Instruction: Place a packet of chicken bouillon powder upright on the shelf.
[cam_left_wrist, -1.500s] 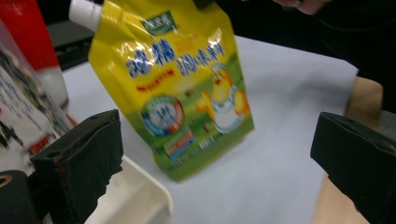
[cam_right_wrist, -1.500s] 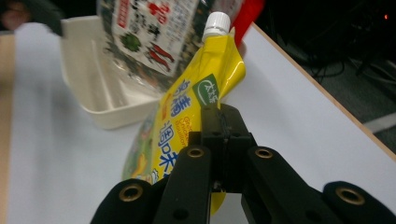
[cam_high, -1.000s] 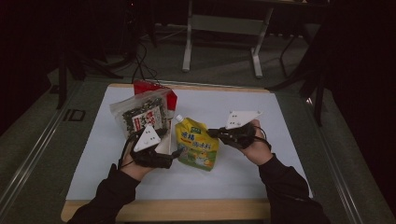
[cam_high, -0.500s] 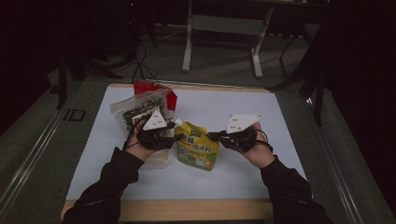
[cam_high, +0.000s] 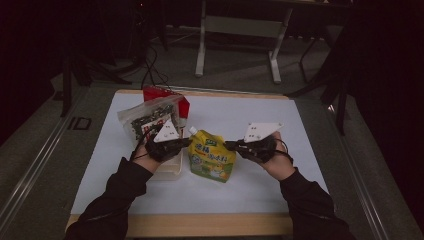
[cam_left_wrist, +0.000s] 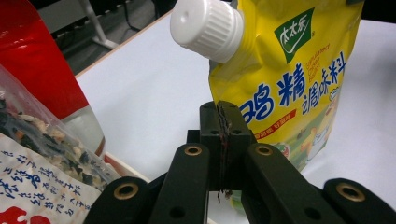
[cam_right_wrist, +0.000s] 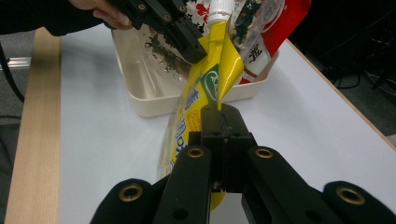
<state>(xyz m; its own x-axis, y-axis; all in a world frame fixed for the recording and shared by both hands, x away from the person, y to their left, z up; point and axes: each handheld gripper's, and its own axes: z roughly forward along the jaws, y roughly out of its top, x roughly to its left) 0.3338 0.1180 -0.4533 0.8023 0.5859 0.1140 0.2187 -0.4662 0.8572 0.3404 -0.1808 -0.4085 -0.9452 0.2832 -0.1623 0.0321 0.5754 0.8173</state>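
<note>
**Both grippers on the yellow pouch, not yet in the bin**

At the centre of the high view the yellow pouch (cam_high: 212, 161) stands upright on the white table (cam_high: 300, 130), held from both sides. The left gripper (cam_high: 186, 143) has just been closing, and its jaws now pinch the pouch's edge below the white cap (cam_left_wrist: 208, 28), as its own view shows. The right gripper (cam_high: 231, 145) is clamped on the opposite edge; in its view the folded yellow film disappears between the jaws.

Just left of the pouch in the high view sits the cream bin (cam_right_wrist: 154, 100). A clear bag of dried seaweed (cam_high: 147, 117) and a red packet (cam_high: 165, 95) already stand in it, leaning toward the upper left.

Judging from that, the work looks like packing snacks into the bin: two items seem done, and the pouch is the one in hand. The grasp is secured. What remains is to lift the pouch, carry it over the bin's near wall, set it down beside the others and let go.
</note>
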